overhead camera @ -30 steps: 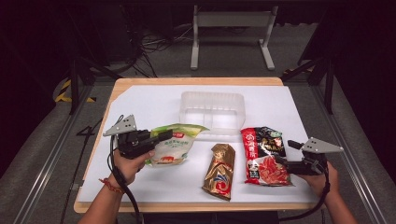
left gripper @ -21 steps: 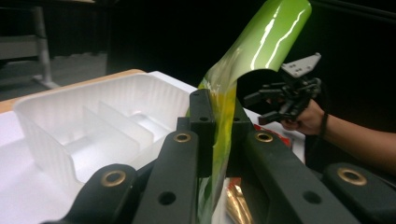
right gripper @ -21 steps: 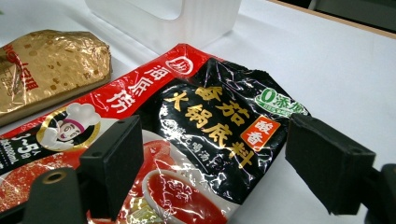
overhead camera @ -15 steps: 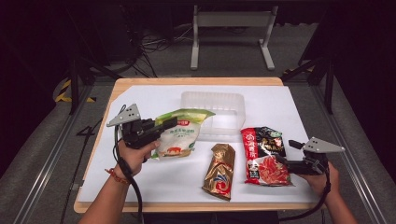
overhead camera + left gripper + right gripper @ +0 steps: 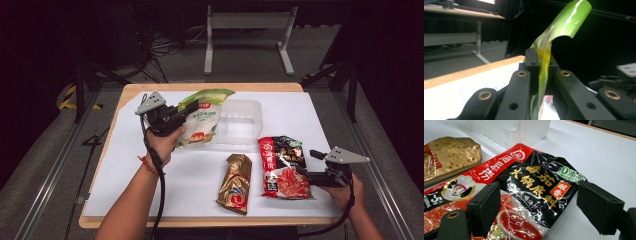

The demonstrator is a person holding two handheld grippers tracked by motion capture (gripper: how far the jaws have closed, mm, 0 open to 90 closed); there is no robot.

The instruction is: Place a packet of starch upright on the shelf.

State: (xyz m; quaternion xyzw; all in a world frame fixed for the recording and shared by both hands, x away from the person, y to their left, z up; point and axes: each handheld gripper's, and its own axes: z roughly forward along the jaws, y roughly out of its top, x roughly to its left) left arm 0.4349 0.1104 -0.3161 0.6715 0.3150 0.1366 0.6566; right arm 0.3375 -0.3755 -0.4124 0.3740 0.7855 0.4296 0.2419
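Note:
My left gripper (image 5: 189,108) is shut on the edge of a green and white snack bag (image 5: 202,120), lifted off the table next to the clear plastic tray (image 5: 245,122). Seen from the left gripper view, the green bag (image 5: 564,22) stands pinched between the black jaws and curls over at its top. A red and black hotpot base packet (image 5: 281,165) lies flat at the right. My right gripper (image 5: 306,166) is open at its right edge, with the packet (image 5: 531,187) lying between and beyond its jaws. A gold packet (image 5: 236,182) lies in the front middle.
A white sheet (image 5: 125,170) covers the wooden table (image 5: 200,87). The gold packet (image 5: 447,155) lies left of the red one in the right gripper view, with the clear tray (image 5: 521,130) behind. A metal stand (image 5: 247,30) is on the floor beyond the table.
My left gripper has lifted the green bag from the table and carried it back and to the right, up to the clear tray. The right gripper has stayed put.

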